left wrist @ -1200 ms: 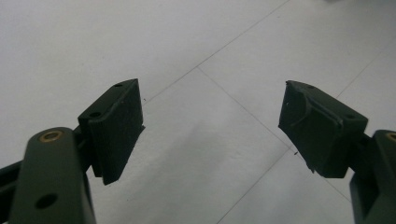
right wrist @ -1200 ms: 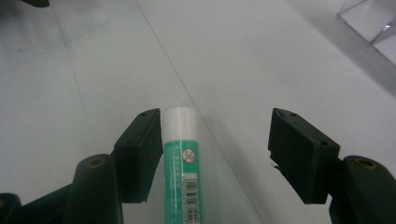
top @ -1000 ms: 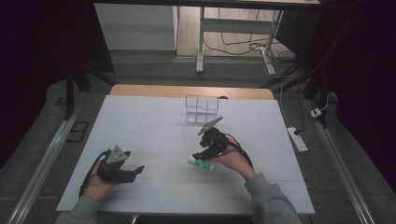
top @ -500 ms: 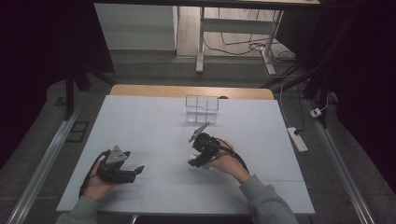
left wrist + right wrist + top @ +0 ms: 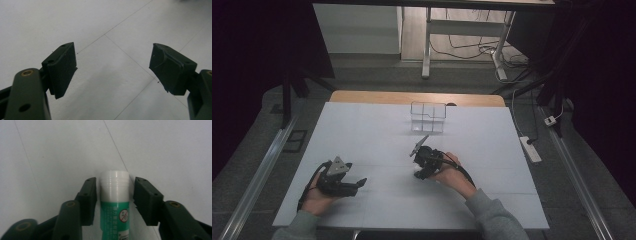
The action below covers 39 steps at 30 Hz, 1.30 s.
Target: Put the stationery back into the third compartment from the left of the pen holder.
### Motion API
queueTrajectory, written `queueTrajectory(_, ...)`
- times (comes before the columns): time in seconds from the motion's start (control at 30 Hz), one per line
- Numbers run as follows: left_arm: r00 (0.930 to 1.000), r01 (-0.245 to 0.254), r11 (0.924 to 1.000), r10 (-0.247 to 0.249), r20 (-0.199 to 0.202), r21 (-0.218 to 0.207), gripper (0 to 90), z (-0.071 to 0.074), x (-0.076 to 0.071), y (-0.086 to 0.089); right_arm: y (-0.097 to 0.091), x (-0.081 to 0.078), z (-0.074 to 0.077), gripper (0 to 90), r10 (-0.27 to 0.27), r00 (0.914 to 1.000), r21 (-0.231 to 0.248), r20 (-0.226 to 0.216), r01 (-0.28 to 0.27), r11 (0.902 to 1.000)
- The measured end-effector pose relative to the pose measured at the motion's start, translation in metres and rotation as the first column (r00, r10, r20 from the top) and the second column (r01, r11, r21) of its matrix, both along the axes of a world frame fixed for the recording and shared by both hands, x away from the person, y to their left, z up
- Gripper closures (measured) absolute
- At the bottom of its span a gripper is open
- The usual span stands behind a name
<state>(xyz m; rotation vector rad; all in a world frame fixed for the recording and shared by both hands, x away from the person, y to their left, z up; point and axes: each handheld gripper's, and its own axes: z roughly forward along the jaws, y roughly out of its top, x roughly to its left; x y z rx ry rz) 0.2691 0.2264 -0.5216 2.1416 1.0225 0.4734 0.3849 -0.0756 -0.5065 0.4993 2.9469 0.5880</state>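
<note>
My right gripper [image 5: 115, 195] is shut on a green tube with a white cap [image 5: 114, 195], whose cap end points down at the white table [image 5: 50, 157]. In the high view the right gripper [image 5: 421, 173] sits near the table's middle, tilted down and to the left, with a hand behind it. My left gripper [image 5: 360, 184] rests low at the front left with its jaws wide apart. In the left gripper view the left gripper [image 5: 113, 67] has only bare table [image 5: 107, 30] between its pads.
A clear plastic box with compartments [image 5: 428, 117] stands at the back middle of the table [image 5: 362, 130]. A wooden edge [image 5: 362, 96] runs along the far side. A white power strip [image 5: 530, 148] lies off the right edge.
The right gripper has moved left and slightly toward the person with the tube. The left gripper has stayed in place.
</note>
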Motion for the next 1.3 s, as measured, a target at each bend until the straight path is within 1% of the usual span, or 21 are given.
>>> queueTrajectory(0.03,1.0,0.0,1.0,0.0,0.0,-0.001,21.5,0.0,0.0,0.0,0.0,0.0,0.0,57.8,-0.002,1.0,0.0,-0.002,0.002,1.0)
queueTrajectory(0.07,1.0,-0.001,1.0,0.001,0.0,-0.002,21.5,0.0,0.0,0.0,-0.001,0.001,0.0,59.9,0.011,0.9999,-0.005,0.006,-0.01,0.9999)
queueTrajectory(0.1,1.0,-0.001,1.0,0.001,0.0,-0.001,21.5,0.0,0.0,0.0,-0.001,0.001,0.0,63.2,0.004,1.0,0.0,0.003,-0.004,1.0)
queueTrajectory(0.13,1.0,-0.001,1.0,0.001,0.001,0.0,21.5,0.0,0.0,0.0,-0.001,0.001,0.001,64.0,0.013,0.9998,-0.008,0.012,-0.013,0.9999)
queueTrajectory(0.23,1.0,0.001,1.0,-0.001,0.001,0.003,21.5,0.0,0.0,-0.001,0.002,-0.003,0.001,64.3,-0.013,0.9999,-0.01,0.007,0.014,0.9999)
queueTrajectory(0.33,1.0,0.002,1.0,-0.002,0.001,0.005,21.5,0.0,0.0,-0.001,0.001,-0.002,0.001,64.4,-0.01,0.9999,-0.01,0.008,0.01,0.9999)
queueTrajectory(0.37,1.0,0.001,1.0,-0.001,0.001,0.004,21.5,0.0,0.0,-0.001,0.0,0.0,0.001,64.5,0.012,0.9997,-0.014,0.019,-0.012,0.9998)
queueTrajectory(0.43,1.0,0.001,1.0,-0.001,0.002,0.001,21.5,0.0,0.0,0.0,-0.001,0.0,0.001,64.5,0.012,0.9998,-0.011,0.016,-0.012,0.9999)
queueTrajectory(0.47,1.0,0.0,1.0,0.0,0.002,0.001,21.5,0.0,0.0,0.0,0.0,-0.001,0.002,64.6,-0.003,1.0,-0.001,0.007,0.003,1.0)
queueTrajectory(0.5,1.0,0.0,1.0,0.0,0.003,0.0,21.5,0.0,0.0,0.0,0.0,-0.001,0.003,64.6,0.001,1.0,-0.002,0.009,-0.001,1.0)
queueTrajectory(0.6,1.0,0.0,1.0,0.0,0.002,0.001,21.5,0.0,0.0,0.0,-0.001,-0.003,0.006,64.6,-0.01,0.9999,0.027,0.009,0.01,0.9996)
queueTrajectory(0.7,1.0,0.0,1.0,0.0,0.002,0.002,21.5,0.0,0.0,0.0,-0.003,-0.003,0.011,64.7,-0.005,0.9997,0.04,0.024,0.004,0.9992)
queueTrajectory(0.77,1.0,0.0,1.0,0.0,0.003,0.002,21.5,0.0,0.0,0.0,-0.004,-0.004,0.014,64.7,-0.011,0.9995,0.048,0.028,0.01,0.9988)
queueTrajectory(0.8,1.0,-0.001,1.0,0.001,0.002,0.002,21.5,0.0,0.0,0.0,-0.005,-0.003,0.015,64.7,-0.014,0.9996,0.063,0.026,0.012,0.998)
queueTrajectory(0.97,1.0,-0.002,1.0,0.002,0.003,0.004,21.6,0.0,0.0,0.0,-0.009,-0.003,0.021,64.7,-0.023,0.9989,0.094,0.04,0.019,0.9954)
queueTrajectory(1.03,1.0,-0.001,1.0,0.001,0.003,0.003,21.6,0.0,0.0,0.0,-0.011,-0.004,0.024,64.6,-0.031,0.9987,0.116,0.041,0.026,0.9929)
queueTrajectory(1.2,1.0,-0.001,1.0,0.001,0.004,0.004,21.6,0.0,0.0,0.0,-0.016,-0.004,0.033,64.6,-0.039,0.9974,0.168,0.062,0.028,0.9854)
queueTrajectory(1.3,1.0,-0.001,1.0,0.001,0.003,0.005,21.6,0.0,0.0,0.0,-0.019,-0.004,0.038,64.6,-0.04,0.9958,0.198,0.082,0.023,0.98)
